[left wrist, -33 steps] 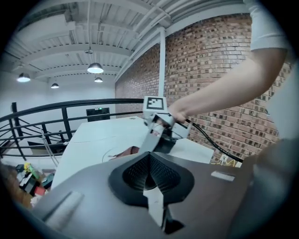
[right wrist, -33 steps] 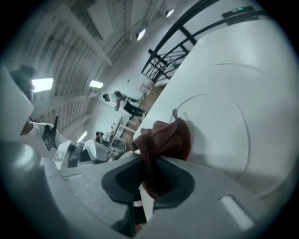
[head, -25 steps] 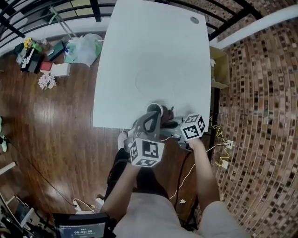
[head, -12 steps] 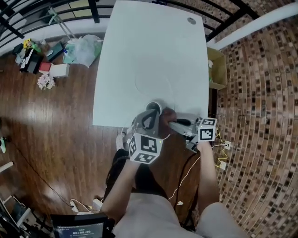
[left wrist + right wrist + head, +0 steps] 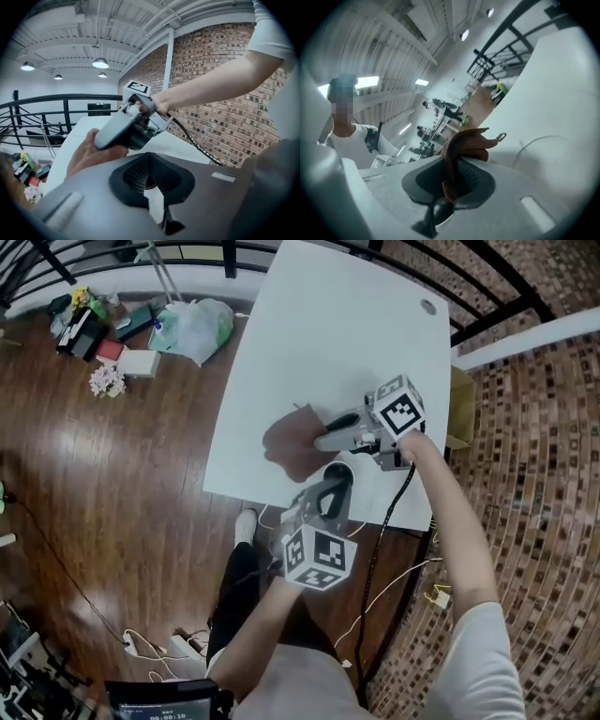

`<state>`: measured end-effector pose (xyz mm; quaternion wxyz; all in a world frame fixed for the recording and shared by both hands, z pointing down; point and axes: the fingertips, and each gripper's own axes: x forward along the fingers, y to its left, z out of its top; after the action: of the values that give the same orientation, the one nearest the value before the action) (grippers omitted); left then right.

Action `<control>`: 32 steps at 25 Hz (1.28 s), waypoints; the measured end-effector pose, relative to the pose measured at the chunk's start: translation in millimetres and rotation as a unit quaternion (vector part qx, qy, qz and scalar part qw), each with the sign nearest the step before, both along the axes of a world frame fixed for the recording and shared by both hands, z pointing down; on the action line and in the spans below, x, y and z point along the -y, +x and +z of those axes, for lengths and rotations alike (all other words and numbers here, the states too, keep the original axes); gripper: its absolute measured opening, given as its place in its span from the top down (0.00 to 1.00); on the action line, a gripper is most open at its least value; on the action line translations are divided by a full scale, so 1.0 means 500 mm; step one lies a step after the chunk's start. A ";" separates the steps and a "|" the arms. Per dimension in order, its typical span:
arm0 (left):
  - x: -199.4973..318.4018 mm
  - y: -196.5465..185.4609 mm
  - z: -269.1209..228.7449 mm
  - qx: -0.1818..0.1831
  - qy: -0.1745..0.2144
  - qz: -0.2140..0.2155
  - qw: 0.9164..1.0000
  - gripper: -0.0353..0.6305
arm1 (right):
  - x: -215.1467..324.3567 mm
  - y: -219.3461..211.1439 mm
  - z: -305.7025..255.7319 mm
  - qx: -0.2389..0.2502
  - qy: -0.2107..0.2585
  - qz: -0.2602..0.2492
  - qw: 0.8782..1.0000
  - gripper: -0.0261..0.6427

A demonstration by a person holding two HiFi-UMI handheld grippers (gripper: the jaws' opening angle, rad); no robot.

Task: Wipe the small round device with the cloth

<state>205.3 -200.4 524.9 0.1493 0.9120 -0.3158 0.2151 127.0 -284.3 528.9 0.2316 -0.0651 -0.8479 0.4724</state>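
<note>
The small round device [image 5: 336,472], white-rimmed with a dark centre, sits at the near edge of the white table [image 5: 319,324]. My left gripper [image 5: 335,487] reaches it from below and is shut on its rim; a white sliver shows between the jaws of the left gripper [image 5: 152,192]. A brown cloth [image 5: 291,442] hangs over the table just left of the device, pinched by my right gripper [image 5: 323,440]. In the right gripper view the cloth [image 5: 468,140] bunches out of the shut right gripper [image 5: 450,183]. In the left gripper view the cloth [image 5: 86,152] lies behind the right gripper [image 5: 112,133].
A grey round grommet [image 5: 428,307] sits at the table's far corner. Bags and clutter [image 5: 187,329] lie on the wooden floor at upper left, beside a black railing [image 5: 187,249]. A cardboard box [image 5: 459,399] stands right of the table. Cables [image 5: 394,521] trail below its near edge.
My right gripper has swung from the near edge up over the table, carrying the cloth out to the device's left. The left gripper stays on the device.
</note>
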 end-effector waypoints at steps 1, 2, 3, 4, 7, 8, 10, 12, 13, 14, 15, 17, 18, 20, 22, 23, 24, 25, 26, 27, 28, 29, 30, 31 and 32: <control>-0.001 -0.001 0.000 0.002 0.001 0.000 1.000 0.92 | -0.029 -0.023 0.019 -0.012 -0.021 -0.045 0.999 0.91; -0.001 -0.002 0.000 0.006 0.004 -0.001 1.000 0.92 | -0.053 -0.036 0.041 -0.034 -0.034 -0.083 0.995 0.91; -0.001 -0.004 0.000 0.008 0.005 -0.001 1.000 0.92 | -0.068 -0.042 0.062 -0.058 -0.043 -0.108 0.992 0.91; 0.000 -0.006 0.000 0.008 0.006 -0.003 1.000 0.92 | -0.072 -0.039 0.078 -0.081 -0.048 -0.118 0.989 0.91; 0.001 -0.012 0.000 0.007 0.003 -0.007 1.000 0.92 | -0.045 0.017 0.106 -0.134 -0.050 -0.083 0.986 0.91; 0.001 -0.014 0.001 0.008 0.003 -0.008 1.000 0.92 | -0.037 0.046 0.108 -0.138 -0.055 -0.055 0.987 0.91; 0.000 -0.017 0.003 0.010 0.003 -0.008 1.000 0.92 | -0.034 0.106 0.105 -0.131 -0.068 0.008 0.989 0.91; 0.003 -0.021 0.004 0.013 0.003 -0.009 1.000 0.92 | -0.058 0.163 0.104 -0.123 -0.074 0.057 0.988 0.91; 0.003 -0.023 0.005 0.014 0.002 -0.010 1.000 0.92 | -0.079 0.187 0.108 -0.123 -0.067 0.075 0.987 0.91; 0.004 -0.026 0.006 0.015 0.000 -0.011 1.000 0.92 | -0.102 0.204 0.110 -0.120 -0.055 0.092 0.987 0.91; 0.004 -0.028 0.006 0.016 -0.002 -0.012 1.000 0.92 | -0.128 0.211 0.109 -0.111 -0.044 0.112 0.986 0.91; 0.006 -0.030 0.006 0.016 -0.008 -0.015 1.000 0.92 | -0.177 0.205 0.103 -0.087 -0.024 0.159 0.983 0.91; 0.008 -0.030 0.006 0.015 -0.013 -0.017 1.000 0.92 | -0.199 0.197 0.103 -0.079 -0.014 0.180 0.980 0.91; 0.011 -0.030 0.006 0.017 -0.027 -0.016 0.999 0.92 | -0.246 0.169 0.116 -0.070 0.000 0.210 0.975 0.91; 0.010 -0.025 0.007 0.026 -0.032 -0.009 0.999 0.92 | -0.295 0.123 0.139 -0.065 0.008 0.222 0.973 0.91; 0.010 -0.021 0.006 0.031 -0.030 -0.005 0.999 0.92 | -0.313 0.094 0.149 -0.063 0.012 0.227 0.972 0.91; 0.010 -0.019 0.006 0.034 -0.028 -0.003 0.999 0.92 | -0.322 0.062 0.158 -0.059 0.017 0.234 0.970 0.91; 0.010 -0.019 0.005 0.036 -0.028 -0.003 0.999 0.92 | -0.322 0.031 0.164 -0.051 0.021 0.248 0.967 0.91; 0.010 -0.019 0.004 0.037 -0.030 -0.003 0.999 0.92 | -0.313 0.005 0.164 -0.035 0.020 0.271 0.962 0.91; 0.011 -0.020 0.004 0.036 -0.033 -0.004 0.999 0.92 | -0.298 -0.013 0.160 -0.013 0.014 0.301 0.953 0.91; 0.011 -0.020 0.003 0.035 -0.035 -0.003 0.999 0.92 | -0.282 -0.021 0.153 0.010 0.005 0.331 0.944 0.91; 0.010 -0.017 0.003 0.034 -0.037 0.000 0.999 0.92 | -0.272 -0.020 0.146 0.029 -0.005 0.353 0.935 0.91; 0.010 -0.013 0.004 0.033 -0.038 0.003 0.999 0.92 | -0.272 -0.011 0.141 0.039 -0.011 0.361 0.932 0.91; 0.010 -0.008 0.004 0.032 -0.038 0.006 0.999 0.92 | -0.280 0.002 0.136 0.042 -0.013 0.357 0.933 0.91; 0.010 -0.003 0.003 0.031 -0.038 0.009 0.999 0.92 | -0.295 0.021 0.129 0.041 -0.014 0.345 0.938 0.91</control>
<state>203.8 -205.6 526.7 0.1722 0.9011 -0.3041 0.2567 137.4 -136.8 593.5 0.0185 0.2089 -0.8203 0.5321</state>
